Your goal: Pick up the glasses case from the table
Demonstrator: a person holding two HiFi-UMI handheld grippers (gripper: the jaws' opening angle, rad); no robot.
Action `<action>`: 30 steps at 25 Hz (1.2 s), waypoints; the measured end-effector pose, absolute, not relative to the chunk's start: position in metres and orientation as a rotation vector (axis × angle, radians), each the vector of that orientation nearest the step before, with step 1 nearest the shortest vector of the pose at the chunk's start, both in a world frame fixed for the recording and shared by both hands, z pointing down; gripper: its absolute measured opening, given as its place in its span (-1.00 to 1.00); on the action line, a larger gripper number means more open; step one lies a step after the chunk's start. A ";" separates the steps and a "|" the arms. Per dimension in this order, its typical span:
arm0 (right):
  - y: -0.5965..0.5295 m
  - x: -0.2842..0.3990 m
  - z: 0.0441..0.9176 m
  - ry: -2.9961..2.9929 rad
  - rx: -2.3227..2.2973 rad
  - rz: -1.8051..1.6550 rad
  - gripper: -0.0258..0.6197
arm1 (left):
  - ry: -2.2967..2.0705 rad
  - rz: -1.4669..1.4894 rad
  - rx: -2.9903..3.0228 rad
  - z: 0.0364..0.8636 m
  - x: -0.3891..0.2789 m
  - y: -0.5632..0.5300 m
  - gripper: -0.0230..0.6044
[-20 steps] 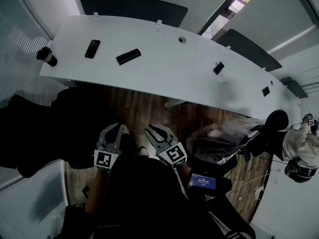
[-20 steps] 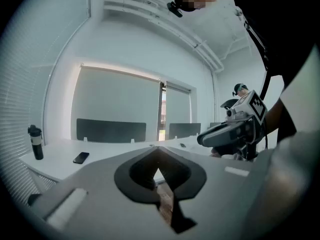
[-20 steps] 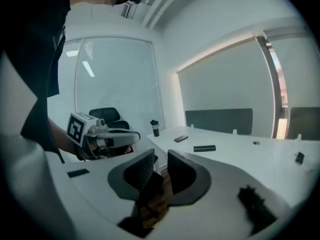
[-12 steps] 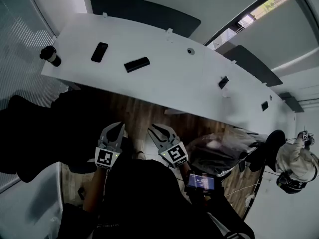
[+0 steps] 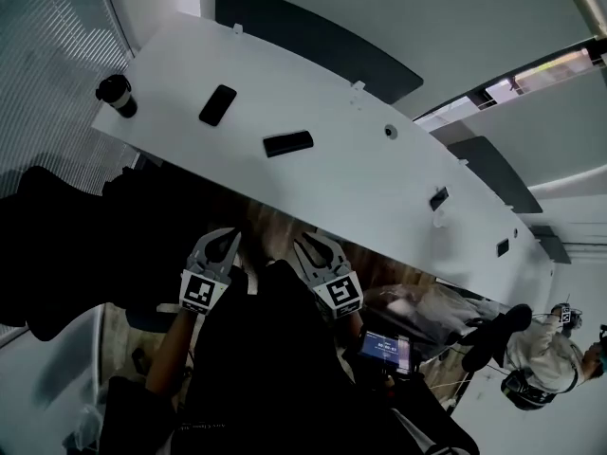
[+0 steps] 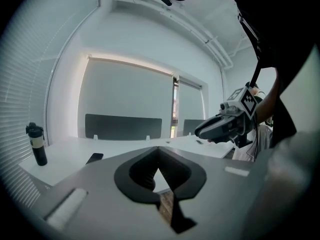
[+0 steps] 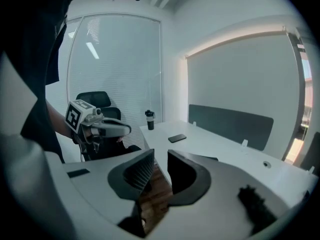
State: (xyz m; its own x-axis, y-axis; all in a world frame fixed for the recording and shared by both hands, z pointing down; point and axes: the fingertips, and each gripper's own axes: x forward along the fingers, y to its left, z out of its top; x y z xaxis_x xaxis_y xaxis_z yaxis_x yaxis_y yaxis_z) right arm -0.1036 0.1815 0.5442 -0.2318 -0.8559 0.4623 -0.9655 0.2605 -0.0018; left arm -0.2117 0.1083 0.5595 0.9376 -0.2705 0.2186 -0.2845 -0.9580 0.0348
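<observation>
Where the glasses case lies: the black, oblong, matt-looking glasses case (image 5: 287, 143) sits flat on the long white bench (image 5: 379, 188), on bare surface in its left half. It is closer to the front edge than to the dark divider panel (image 5: 313, 36) at the back.
Case axis: in the head view its long axis runs left to right, the right end tipped slightly away, so it sits skewed to the bench's front edge. The two ends look alike, and I cannot tell which side is hinge and which is opening.
Neighbours: a slim black slab phone (image 5: 217, 104) lies apart to the case's left. A dark lidded flask (image 5: 116, 94) stands upright beyond it, near the bench's end.
Left tongs: the left tongs (image 5: 228, 238) are held close to the person's body, well short of the bench. Their tips meet and nothing is between them.
Right tongs: the right tongs (image 5: 305, 242) sit just beside the left, equally far back. They are drawn as narrow as they go and are empty.
Step in hand: judged as the approach, since the case is untouched and neither tool is over the bench.
Next move: one pair of tongs likely has to spread, travel forward over the front edge, and turn so its jaws close across the case's short width.
</observation>
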 end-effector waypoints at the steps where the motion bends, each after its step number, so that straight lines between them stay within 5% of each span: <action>1: 0.177 -0.101 0.546 -2.174 1.661 0.426 -0.69 | -0.439 0.331 3.027 0.556 -0.207 0.103 -0.91; 19: 0.072 0.004 0.563 -2.340 1.412 0.354 -0.69 | -0.467 0.537 2.965 0.556 -0.055 0.050 -0.91; 30: 0.045 0.031 0.626 -2.279 1.016 0.190 -0.69 | -0.649 0.607 2.907 0.566 -0.045 0.021 -0.91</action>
State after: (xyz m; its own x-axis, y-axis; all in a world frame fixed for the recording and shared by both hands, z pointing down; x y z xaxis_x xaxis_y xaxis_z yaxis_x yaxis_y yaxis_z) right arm 0.0313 0.0449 0.6258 -0.5057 -0.6211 0.5987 -0.7118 0.6926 0.1173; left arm -0.0451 0.0212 0.5665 0.8296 -0.3869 0.4025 -0.4274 -0.9040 0.0118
